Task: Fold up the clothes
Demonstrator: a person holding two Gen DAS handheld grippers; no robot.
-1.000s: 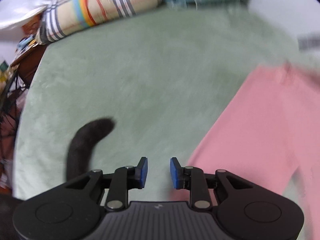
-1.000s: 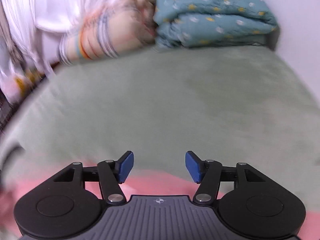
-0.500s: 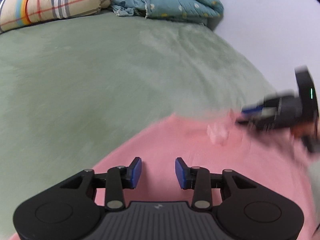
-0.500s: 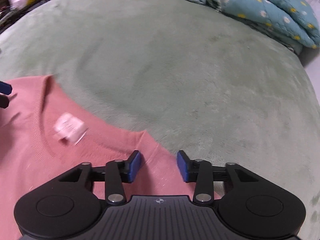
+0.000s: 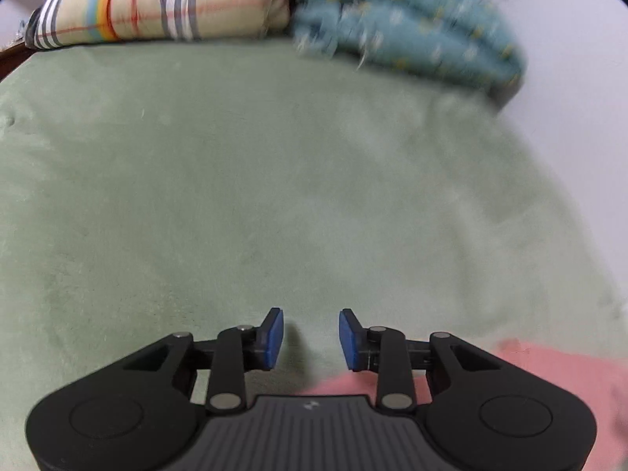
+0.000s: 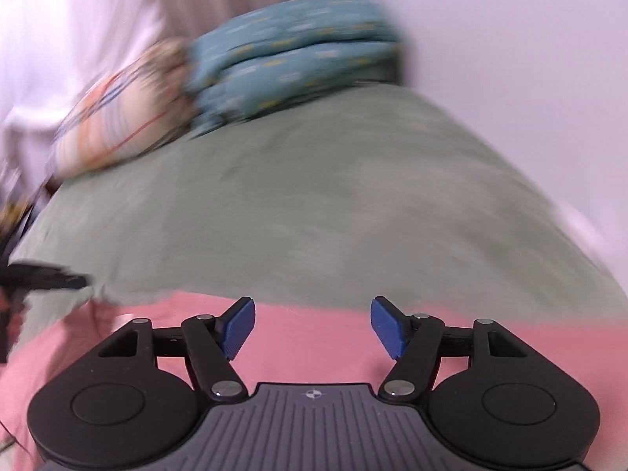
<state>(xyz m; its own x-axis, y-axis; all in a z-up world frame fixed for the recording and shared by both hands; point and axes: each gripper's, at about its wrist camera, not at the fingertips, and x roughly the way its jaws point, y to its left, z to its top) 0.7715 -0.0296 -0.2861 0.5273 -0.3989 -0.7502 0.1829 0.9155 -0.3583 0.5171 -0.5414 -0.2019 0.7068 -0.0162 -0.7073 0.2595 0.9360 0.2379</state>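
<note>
Pink garment [image 6: 314, 337] flat on green blanket [image 5: 274, 196]. L gripper [image 5: 310, 339] closing, R gripper [image 6: 313, 327] opening, nothing held. Risk: blanket pinched w/ edge, fold dragged crooked.

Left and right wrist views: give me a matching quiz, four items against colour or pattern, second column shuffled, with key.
Column one:
1. soft garment lying on the bed
2. plush bed cover
3. folded quilt at the head of the bed
4. long pillow beside the quilt

Column two:
A. teal with small flowers
B. cream with grey and rainbow stripes
C. pink
D. pale green

Pairs: 1-C, 2-D, 3-A, 4-B
</note>
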